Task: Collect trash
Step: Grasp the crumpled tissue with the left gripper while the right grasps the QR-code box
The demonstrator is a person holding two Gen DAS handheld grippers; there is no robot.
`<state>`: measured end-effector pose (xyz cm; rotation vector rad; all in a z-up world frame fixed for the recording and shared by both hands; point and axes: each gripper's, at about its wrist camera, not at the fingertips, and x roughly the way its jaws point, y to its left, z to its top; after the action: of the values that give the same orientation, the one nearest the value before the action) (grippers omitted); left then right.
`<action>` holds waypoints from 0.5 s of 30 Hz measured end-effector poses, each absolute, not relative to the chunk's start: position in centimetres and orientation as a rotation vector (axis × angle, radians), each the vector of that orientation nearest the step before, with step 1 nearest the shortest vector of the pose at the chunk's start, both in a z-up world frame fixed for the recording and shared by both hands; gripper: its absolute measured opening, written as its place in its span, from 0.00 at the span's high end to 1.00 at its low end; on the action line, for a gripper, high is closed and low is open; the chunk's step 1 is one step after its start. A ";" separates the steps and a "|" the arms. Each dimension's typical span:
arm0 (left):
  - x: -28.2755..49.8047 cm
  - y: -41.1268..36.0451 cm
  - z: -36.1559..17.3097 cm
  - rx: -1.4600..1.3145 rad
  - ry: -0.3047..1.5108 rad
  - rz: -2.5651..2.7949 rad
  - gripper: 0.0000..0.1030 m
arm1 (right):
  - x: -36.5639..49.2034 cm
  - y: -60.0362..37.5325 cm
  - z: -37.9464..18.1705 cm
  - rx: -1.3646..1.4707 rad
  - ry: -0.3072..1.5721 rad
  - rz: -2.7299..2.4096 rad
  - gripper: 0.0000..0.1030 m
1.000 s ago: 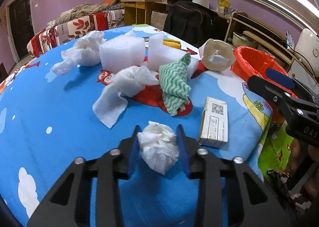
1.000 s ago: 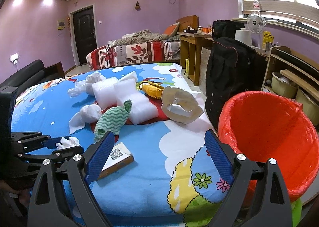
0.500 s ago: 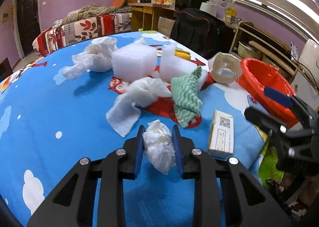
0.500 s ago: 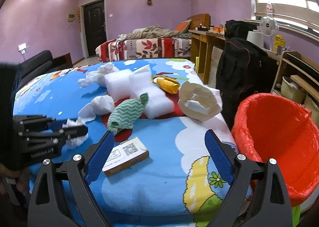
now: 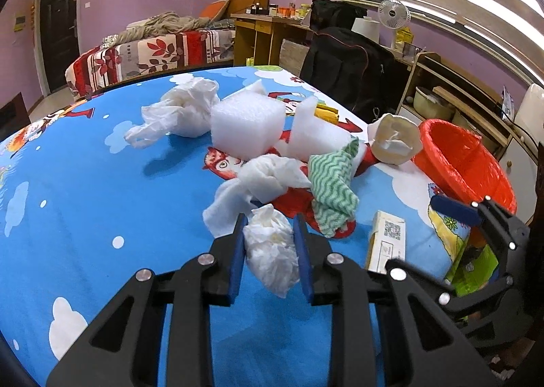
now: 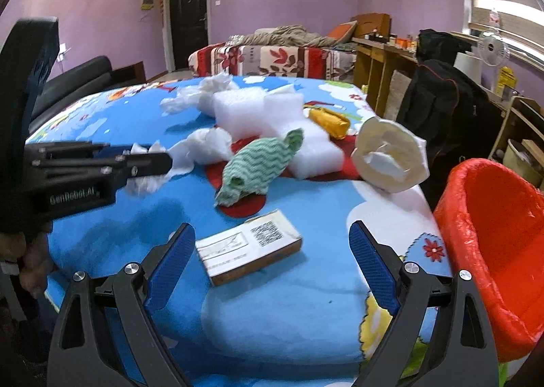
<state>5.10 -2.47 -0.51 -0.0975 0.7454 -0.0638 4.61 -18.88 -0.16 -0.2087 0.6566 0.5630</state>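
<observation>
The table [image 5: 78, 189] with the blue cartoon cloth holds the trash pile, red bin [image 6: 493, 251] at its edge. Right hand-held gripper [image 6: 272, 257] hangs wide open over the small box [image 6: 248, 247]. Left hand-held gripper [image 5: 268, 244] is clamped on a crumpled tissue [image 5: 272, 251].

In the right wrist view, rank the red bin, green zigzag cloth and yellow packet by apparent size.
1. red bin, though nearness to the camera inflates it
2. green zigzag cloth
3. yellow packet, smallest and farthest
</observation>
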 end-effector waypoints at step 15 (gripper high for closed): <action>5.2 -2.4 -0.3 -0.100 0.742 -0.064 0.74 | 6.6 -17.9 -2.1 -0.213 0.747 0.552 0.25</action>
<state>5.22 -2.41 -0.33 -0.1005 0.7420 -0.0638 6.58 -17.91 -2.11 -0.2131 0.7472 0.5518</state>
